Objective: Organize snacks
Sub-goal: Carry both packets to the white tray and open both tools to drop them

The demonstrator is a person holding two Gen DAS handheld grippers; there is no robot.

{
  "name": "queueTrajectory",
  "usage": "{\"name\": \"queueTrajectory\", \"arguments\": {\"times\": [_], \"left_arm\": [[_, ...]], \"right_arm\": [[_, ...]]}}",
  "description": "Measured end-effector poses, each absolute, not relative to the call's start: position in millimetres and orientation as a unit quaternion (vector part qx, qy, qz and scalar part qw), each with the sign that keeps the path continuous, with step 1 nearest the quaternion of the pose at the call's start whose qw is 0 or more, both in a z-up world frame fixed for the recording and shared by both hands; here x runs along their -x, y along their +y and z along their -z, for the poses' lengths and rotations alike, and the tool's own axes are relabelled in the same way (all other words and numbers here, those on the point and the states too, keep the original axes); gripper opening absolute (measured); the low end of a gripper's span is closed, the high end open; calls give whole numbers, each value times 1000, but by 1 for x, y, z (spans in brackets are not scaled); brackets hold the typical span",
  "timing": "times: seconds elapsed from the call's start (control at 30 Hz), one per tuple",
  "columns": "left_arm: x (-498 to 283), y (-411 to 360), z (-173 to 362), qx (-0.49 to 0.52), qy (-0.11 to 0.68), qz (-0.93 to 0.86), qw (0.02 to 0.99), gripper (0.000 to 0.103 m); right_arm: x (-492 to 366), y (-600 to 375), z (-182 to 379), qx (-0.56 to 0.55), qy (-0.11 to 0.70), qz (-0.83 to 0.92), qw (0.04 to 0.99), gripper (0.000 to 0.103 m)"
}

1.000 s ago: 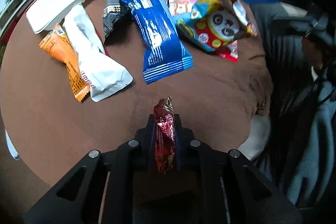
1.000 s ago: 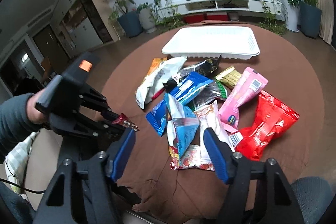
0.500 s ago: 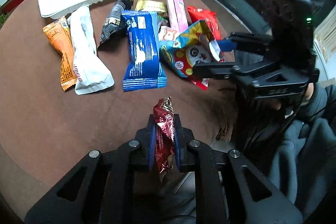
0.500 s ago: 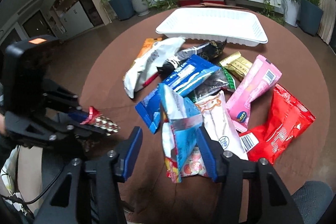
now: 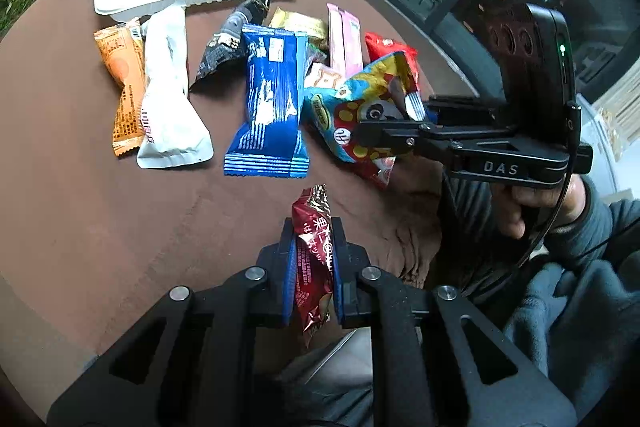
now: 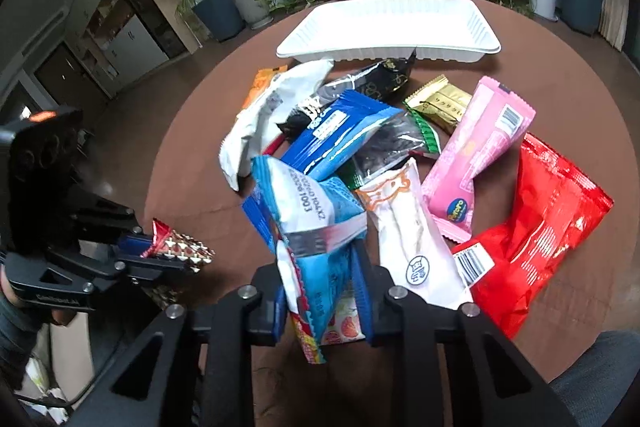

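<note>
- Now we are in the middle of the job: picking snacks up off the round brown table (image 6: 560, 75) so they can go in the white tray (image 6: 400, 23).
- On the left, our left gripper (image 5: 311, 259) is shut tight on a small dark red snack (image 5: 314, 251). We hold it up above the near edge of the table.
- Near the left edge lie an orange packet (image 5: 124, 87) and a white packet (image 5: 166, 95), touching side by side.
- Next comes the big blue packet (image 5: 272, 107), in the middle of the table.
- At the far edge sits the tray, with nothing in it that we can see.
- More to the right, our right gripper (image 6: 322, 291) is closing its jaws on the panda bag (image 5: 360, 107). The bag is between the blue fingers (image 6: 362, 291), and they already look to be pinching it.
- Over by the right edge lie a pink packet (image 6: 480, 151) and a red bag (image 6: 548, 227).
- Next, we think, both hands must lift and carry their snacks over the pile to the tray.
- We need a good hold on the panda bag first, for it is puffy and could slip.
</note>
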State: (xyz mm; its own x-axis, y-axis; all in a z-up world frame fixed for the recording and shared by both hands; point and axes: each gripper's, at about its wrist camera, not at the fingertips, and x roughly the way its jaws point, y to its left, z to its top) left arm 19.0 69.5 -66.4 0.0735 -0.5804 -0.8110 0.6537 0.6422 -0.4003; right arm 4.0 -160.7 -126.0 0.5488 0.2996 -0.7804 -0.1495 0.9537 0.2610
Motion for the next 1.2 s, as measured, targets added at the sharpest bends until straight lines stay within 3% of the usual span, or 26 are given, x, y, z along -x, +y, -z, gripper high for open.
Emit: {"name": "queueTrajectory", "arguments": {"times": [0.57,0.9,1.2], "left_arm": [[-50,104,25,100,476,412,770,13],[-150,119,-15,122,445,382,801,13],[-260,96,-32,89,455,344,817,13]], "right_arm": [[16,-205,74,-198,393,-169,882,29],[-26,-298,33,-221,329,-78,915,29],[-138,-328,15,-231,328,-84,912,29]]}}
